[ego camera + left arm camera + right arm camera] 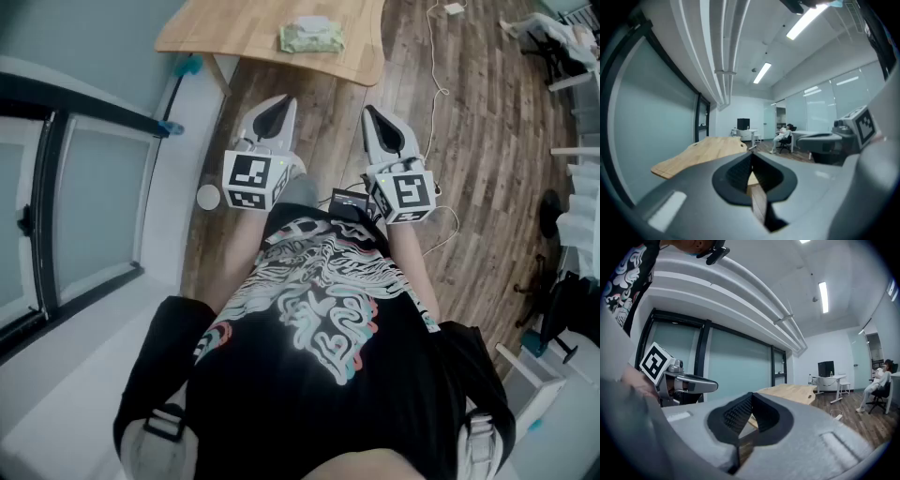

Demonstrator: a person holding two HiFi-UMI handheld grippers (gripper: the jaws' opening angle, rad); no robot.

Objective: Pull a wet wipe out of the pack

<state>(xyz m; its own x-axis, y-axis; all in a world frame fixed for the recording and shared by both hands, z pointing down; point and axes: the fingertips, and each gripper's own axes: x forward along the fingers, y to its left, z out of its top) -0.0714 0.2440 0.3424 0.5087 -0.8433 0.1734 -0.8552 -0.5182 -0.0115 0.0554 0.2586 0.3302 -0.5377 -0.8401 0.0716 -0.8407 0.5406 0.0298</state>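
Note:
A pale green wet wipe pack point(311, 37) lies flat on the wooden table point(253, 33) at the top of the head view. Both grippers are held side by side in front of my body, over the wood floor and short of the table's near edge. The left gripper point(279, 101) is shut with nothing in it; its own view shows its jaws point(751, 157) meeting, with the table point(701, 152) beyond. The right gripper point(368, 111) is also shut and empty, its jaws point(751, 397) pointing level toward the table point(787, 392). Neither gripper view shows the pack.
A glass partition with dark frames point(56, 187) runs along the left. A small white round object point(208, 197) sits on the floor by the left gripper. White cables point(439, 84) trail over the floor on the right. A seated person point(783, 136) and desks are far back in the room.

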